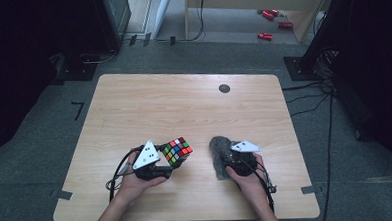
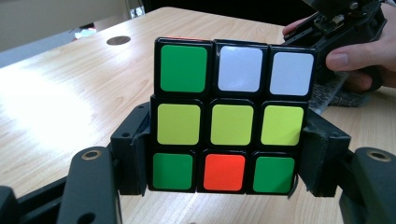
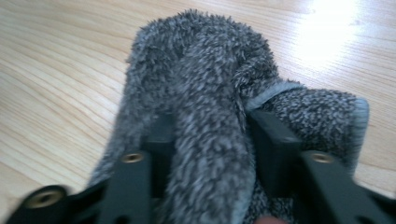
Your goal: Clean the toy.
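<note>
near the worktop's [image 1: 134, 108] front edge from above, left claw [image 1: 167, 159] clamping a puzzle cube [image 1: 178, 151], right claw [image 1: 225, 159] on a grey fuzzy cloth [image 1: 217, 148] — left gripper view, jaws pinching the cube's [image 2: 231, 123] sides — right gripper view, jaws closed on a cloth [image 3: 205, 93] fold

A pale wooden worktop [image 1: 134, 108] carries a dark round grommet [image 1: 224, 88] near its far edge, toward the right corner. Red objects [image 1: 271, 22] lie scattered on the floor [image 1: 221, 44] beyond that edge
</note>
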Motion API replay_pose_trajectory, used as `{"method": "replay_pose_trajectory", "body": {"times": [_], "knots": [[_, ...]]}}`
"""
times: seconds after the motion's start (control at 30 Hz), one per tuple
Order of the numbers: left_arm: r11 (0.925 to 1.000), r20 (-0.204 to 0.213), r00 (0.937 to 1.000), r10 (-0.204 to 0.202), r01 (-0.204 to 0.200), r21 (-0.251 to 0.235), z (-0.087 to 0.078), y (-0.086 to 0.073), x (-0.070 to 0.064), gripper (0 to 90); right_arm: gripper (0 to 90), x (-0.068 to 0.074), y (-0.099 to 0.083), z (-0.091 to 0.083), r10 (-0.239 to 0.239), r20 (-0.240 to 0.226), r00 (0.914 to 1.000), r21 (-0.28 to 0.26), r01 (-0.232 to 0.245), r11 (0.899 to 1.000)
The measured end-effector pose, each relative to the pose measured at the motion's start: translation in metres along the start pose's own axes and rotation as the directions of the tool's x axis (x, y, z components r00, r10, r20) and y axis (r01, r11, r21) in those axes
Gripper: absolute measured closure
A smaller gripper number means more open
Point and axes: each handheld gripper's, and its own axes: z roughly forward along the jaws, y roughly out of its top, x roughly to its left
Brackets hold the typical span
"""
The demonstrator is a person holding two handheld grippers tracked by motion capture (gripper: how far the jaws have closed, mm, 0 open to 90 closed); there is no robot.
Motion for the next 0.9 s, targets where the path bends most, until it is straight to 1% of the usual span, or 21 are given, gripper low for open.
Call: {"method": "replay_pose_trajectory", "body": {"times": [0.07,0.17,0.2,0.23,0.27,0.3,0.33,0.37,0.4,0.43,0.47,0.5,0.53,0.6,0.67,0.7,0.73,0.77,0.8,0.87,0.9], "knots": [[1.0000,0.003,1.0000,-0.004,0.004,0.001,0.000,0.000,0.000,32.7,64.8,0.000,0.000,-0.001,0.002,-0.005,1.0000,-0.006,-0.002,1.000],[1.0000,0.013,0.9999,-0.009,0.009,0.002,0.001,0.001,-0.001,32.8,70.8,0.002,0.003,-0.012,0.020,-0.036,0.9992,-0.111,-0.024,0.994],[1.0000,0.016,0.9998,-0.006,0.006,0.004,0.002,0.001,-0.002,32.8,70.8,0.002,0.003,-0.012,0.020,-0.036,0.9992,-0.111,-0.024,0.994],[1.0000,0.019,0.9998,0.000,0.000,0.010,0.003,0.000,-0.003,32.8,70.9,0.004,0.006,-0.018,0.025,-0.068,0.9974,-0.155,-0.035,0.987],[0.9996,0.026,0.9996,0.015,-0.015,0.022,0.006,0.000,-0.006,32.8,70.9,0.011,0.014,-0.030,0.009,-0.112,0.9936,-0.234,-0.035,0.972],[0.9996,0.026,0.9996,0.015,-0.015,0.022,0.006,0.000,-0.006,32.8,70.9,0.016,0.018,-0.035,-0.004,-0.142,0.9899,-0.266,-0.034,0.963],[0.9993,0.032,0.9992,0.023,-0.024,0.029,0.008,0.000,-0.007,32.8,70.9,0.016,0.018,-0.035,-0.004,-0.142,0.9899,-0.266,-0.034,0.963],[0.9988,0.040,0.9986,0.033,-0.034,0.034,0.009,0.000,-0.010,32.8,70.8,0.022,0.023,-0.041,-0.021,-0.180,0.9835,-0.298,-0.034,0.954],[0.9979,0.051,0.9975,0.048,-0.050,0.040,0.011,0.001,-0.014,32.8,70.7,0.036,0.031,-0.051,-0.062,-0.257,0.9643,-0.340,-0.030,0.940],[0.9979,0.051,0.9975,0.048,-0.050,0.040,0.011,0.001,-0.014,32.9,70.7,0.036,0.031,-0.051,-0.062,-0.257,0.9643,-0.340,-0.030,0.940],[0.9966,0.061,0.9960,0.065,-0.068,0.046,0.013,0.002,-0.018,32.8,70.3,0.053,0.038,-0.061,-0.113,-0.316,0.9419,-0.376,-0.015,0.926],[0.9966,0.061,0.9960,0.065,-0.068,0.046,0.013,0.002,-0.018,32.8,70.2,0.062,0.040,-0.065,-0.140,-0.330,0.9335,-0.391,0.000,0.920],[0.9963,0.066,0.9954,0.069,-0.072,0.047,0.014,0.003,-0.021,32.8,70.2,0.062,0.040,-0.065,-0.140,-0.330,0.9335,-0.391,0.000,0.920],[0.9954,0.070,0.9940,0.085,-0.088,0.040,0.014,0.005,-0.025,32.9,69.7,0.076,0.043,-0.068,-0.190,-0.329,0.9249,-0.396,0.047,0.917],[0.9941,0.065,0.9927,0.102,-0.104,0.031,0.012,0.009,-0.028,33.0,69.3,0.084,0.041,-0.064,-0.201,-0.301,0.9321,-0.364,0.083,0.928],[0.9924,0.051,0.9918,0.117,-0.119,0.034,0.012,0.010,-0.029,33.2,69.2,0.082,0.038,-0.060,-0.187,-0.297,0.9363,-0.370,0.068,0.926],[0.9929,0.056,0.9917,0.116,-0.117,0.021,0.009,0.010,-0.027,33.6,69.4,0.071,0.034,-0.053,-0.113,-0.294,0.9490,-0.333,0.009,0.943],[0.9929,0.056,0.9917,0.116,-0.117,0.021,0.009,0.010,-0.027,33.7,69.4,0.071,0.034,-0.053,-0.113,-0.294,0.9490,-0.333,0.009,0.943],[0.9936,0.056,0.9923,0.111,-0.112,0.017,0.008,0.011,-0.027,33.7,69.3,0.066,0.032,-0.050,-0.090,-0.272,0.9580,-0.316,-0.001,0.949],[0.9948,0.046,0.9939,0.100,-0.100,0.015,0.007,0.011,-0.024,33.7,69.3,0.059,0.031,-0.048,-0.051,-0.277,0.9595,-0.297,-0.036,0.954],[0.9952,0.047,0.9942,0.096,-0.097,0.013,0.008,0.011,-0.024,33.8,69.1,0.060,0.032,-0.051,-0.056,-0.300,0.9522,-0.309,-0.041,0.950]]}}
